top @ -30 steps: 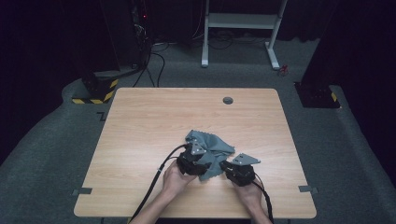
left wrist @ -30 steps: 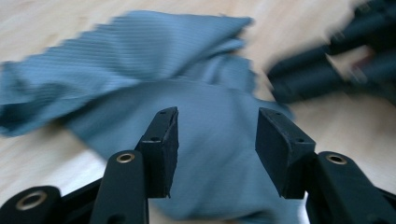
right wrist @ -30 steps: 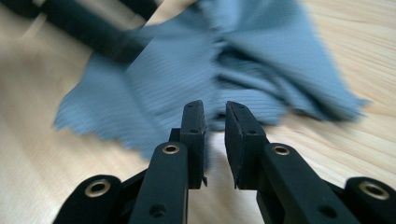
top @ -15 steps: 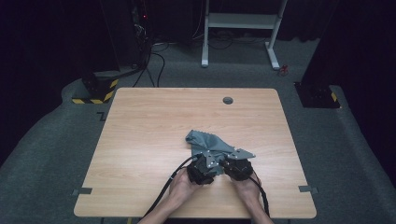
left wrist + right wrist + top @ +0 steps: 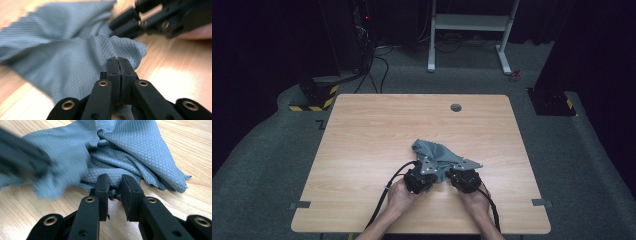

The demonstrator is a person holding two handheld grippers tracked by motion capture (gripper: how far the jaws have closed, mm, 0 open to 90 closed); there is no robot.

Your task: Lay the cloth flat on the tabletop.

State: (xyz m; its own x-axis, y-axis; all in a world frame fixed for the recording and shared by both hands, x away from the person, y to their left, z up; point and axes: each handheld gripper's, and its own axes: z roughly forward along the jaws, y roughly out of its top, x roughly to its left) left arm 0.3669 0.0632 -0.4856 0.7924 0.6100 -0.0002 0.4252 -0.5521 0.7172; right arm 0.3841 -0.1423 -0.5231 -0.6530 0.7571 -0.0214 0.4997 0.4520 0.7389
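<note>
Two grippers meet at the near edge of the grey cloth (image 5: 439, 157), which lies crumpled toward the near side of the table (image 5: 362, 140), well short of its round hole (image 5: 456, 107). The left gripper (image 5: 117, 61) has just clamped onto a fold, so that side looks ready to lift. The right gripper (image 5: 115, 185) has been closing, its jaws slightly apart at the hem. The cloth's long axis runs obliquely, its point aimed right.

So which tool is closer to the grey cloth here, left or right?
Left. The left tool is shut on an edge fold of the grey cloth. The right tool sits at the cloth's near edge, jaws slightly apart, just been closing, not clearly pressing on it.
</note>
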